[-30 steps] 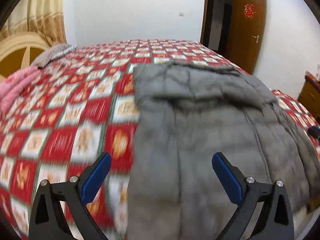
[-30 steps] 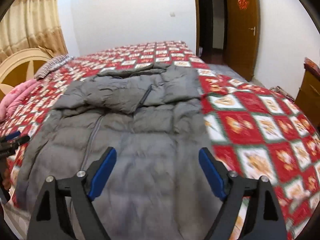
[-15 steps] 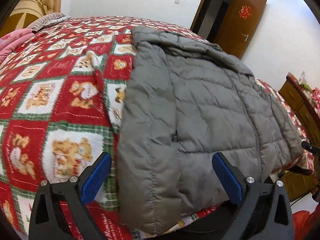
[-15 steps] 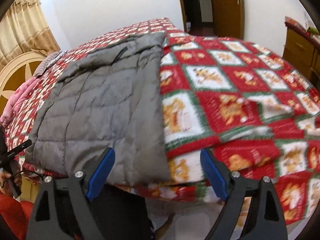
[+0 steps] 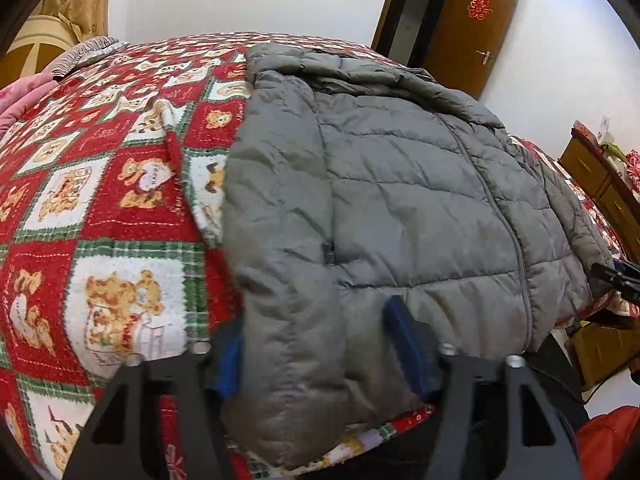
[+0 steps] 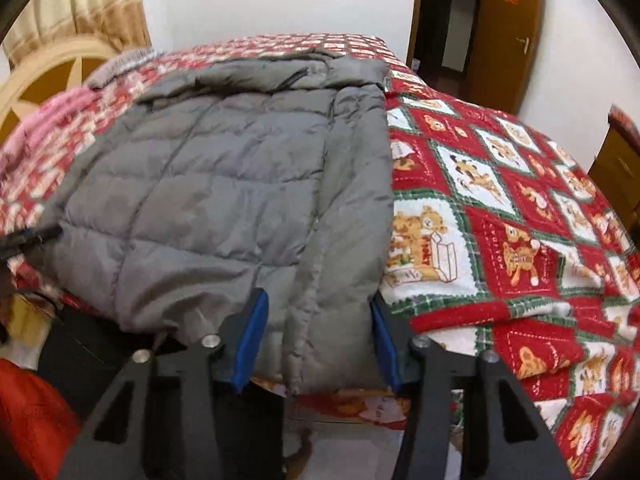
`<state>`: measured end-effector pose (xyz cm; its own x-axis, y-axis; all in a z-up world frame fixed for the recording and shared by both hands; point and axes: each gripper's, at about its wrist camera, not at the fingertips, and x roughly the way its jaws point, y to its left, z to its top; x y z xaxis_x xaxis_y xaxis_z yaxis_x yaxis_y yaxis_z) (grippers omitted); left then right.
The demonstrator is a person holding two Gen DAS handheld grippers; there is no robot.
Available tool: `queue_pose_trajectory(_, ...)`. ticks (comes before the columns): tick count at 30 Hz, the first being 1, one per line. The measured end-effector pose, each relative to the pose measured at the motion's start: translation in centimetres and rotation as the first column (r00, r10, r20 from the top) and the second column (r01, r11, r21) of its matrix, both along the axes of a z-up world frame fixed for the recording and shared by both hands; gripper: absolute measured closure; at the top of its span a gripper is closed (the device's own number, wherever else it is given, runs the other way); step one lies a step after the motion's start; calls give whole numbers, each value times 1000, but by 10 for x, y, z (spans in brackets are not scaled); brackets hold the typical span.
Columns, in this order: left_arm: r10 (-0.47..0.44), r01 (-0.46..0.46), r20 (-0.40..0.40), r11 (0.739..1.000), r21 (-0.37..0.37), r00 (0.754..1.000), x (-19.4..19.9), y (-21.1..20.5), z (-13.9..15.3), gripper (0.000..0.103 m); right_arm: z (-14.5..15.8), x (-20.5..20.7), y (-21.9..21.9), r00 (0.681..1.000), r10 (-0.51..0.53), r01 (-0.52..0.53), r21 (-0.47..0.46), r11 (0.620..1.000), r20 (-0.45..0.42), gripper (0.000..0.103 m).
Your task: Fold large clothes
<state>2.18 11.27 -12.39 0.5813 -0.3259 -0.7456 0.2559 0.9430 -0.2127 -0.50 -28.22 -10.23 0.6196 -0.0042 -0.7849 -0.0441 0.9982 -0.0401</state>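
A grey puffer jacket (image 5: 400, 200) (image 6: 224, 184) lies front up on the bed, its hem hanging over the near edge. My left gripper (image 5: 316, 356) straddles the jacket's left sleeve at the hem. Its jaws are closing, and the blue pads (image 5: 404, 344) press into the padded cloth. My right gripper (image 6: 318, 342) straddles the sleeve on the other side. Its jaws are closing too, with the pads (image 6: 252, 340) against the fabric. Each gripper shows as a dark tip at the edge of the other's view, the right gripper (image 5: 616, 276) and the left gripper (image 6: 28, 236).
A red checked blanket with bears (image 5: 100, 200) (image 6: 500, 240) covers the bed. Pink bedding (image 5: 20, 100) and a headboard (image 6: 48, 76) are at the far left. A wooden dresser (image 5: 600, 176) and an open door (image 5: 472, 28) stand to the right. A red thing (image 6: 28, 420) is below the bed edge.
Both grippers came down to the jacket's near hem. Their jaws have narrowed from wide open onto the sleeves.
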Motion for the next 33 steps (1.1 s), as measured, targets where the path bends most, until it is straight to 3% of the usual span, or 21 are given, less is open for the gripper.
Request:
queue_pose_trajectory(2, 5, -5, -7, 999, -33, 1000, 1, 7, -2, 44, -6, 3, -1, 1000, -29, 28, -32, 999, -11, 50)
queue_pose_trajectory(5, 22, -24, -17, 995, -97, 1000, 3, 15, -6, 43, -11, 6, -11, 998, -61, 62, 51, 997, -19, 49)
queue_pose_trajectory(9, -26, 24, -19, 997, -75, 999, 7, 1, -7, 19, -19, 13, -8, 998, -41, 44, 80, 996, -37, 46)
queue_pose_trajectory(11, -26, 26, -10, 1000, -3, 1000, 7, -9, -7, 19, -23, 15, -2, 999, -38, 39, 31, 999, -36, 55)
queue_pose_trajectory(12, -24, 24, -4, 1000, 16, 1000, 5, -13, -7, 19, -24, 15, 0, 999, -35, 36, 12, 999, -38, 69)
queue_pose_trajectory(13, -20, 20, 8, 1000, 23, 1000, 3, -14, -7, 22, -25, 15, 0, 999, -30, 31, 21, 999, -43, 75)
queue_pose_trajectory(14, -14, 13, 14, 1000, 24, 1000, 2, -12, -6, 35, -23, 12, -3, 999, -31, 33, 57, 998, -40, 77)
queue_pose_trajectory(15, -5, 5, 16, 1000, 19, 1000, 1, -7, -5, 55, -22, 10, -7, 999, -36, 39, 89, 995, -36, 81)
queue_pose_trajectory(17, 0, -1, -13, 996, -90, 1000, 2, 12, -1, 78, -16, 6, -15, 999, -47, 51, 158, 986, -26, 84)
queue_pose_trajectory(18, -3, -1, -27, 990, -141, 1000, 2, 19, 1, 81, -11, 2, -21, 999, -51, 53, 211, 976, -15, 85)
queue_pose_trajectory(19, 0, -6, -32, 984, -177, 999, 2, 25, 3, 82, -7, 2, -23, 999, -50, 51, 242, 969, -8, 86)
queue_pose_trajectory(24, -17, 24, 37, 982, -187, 999, -12, 29, 25, 85, 23, -13, -34, 997, -48, 27, 334, 942, 56, 87)
queue_pose_trajectory(28, -79, 110, 122, 954, -280, 989, -30, 36, 48, 85, 43, -26, -33, 995, -37, 6, 318, 948, 92, 87)
queue_pose_trajectory(33, -126, 189, 199, 922, -338, 972, -47, 45, 64, 85, 52, -45, -40, 994, -45, 13, 305, 952, 98, 87)
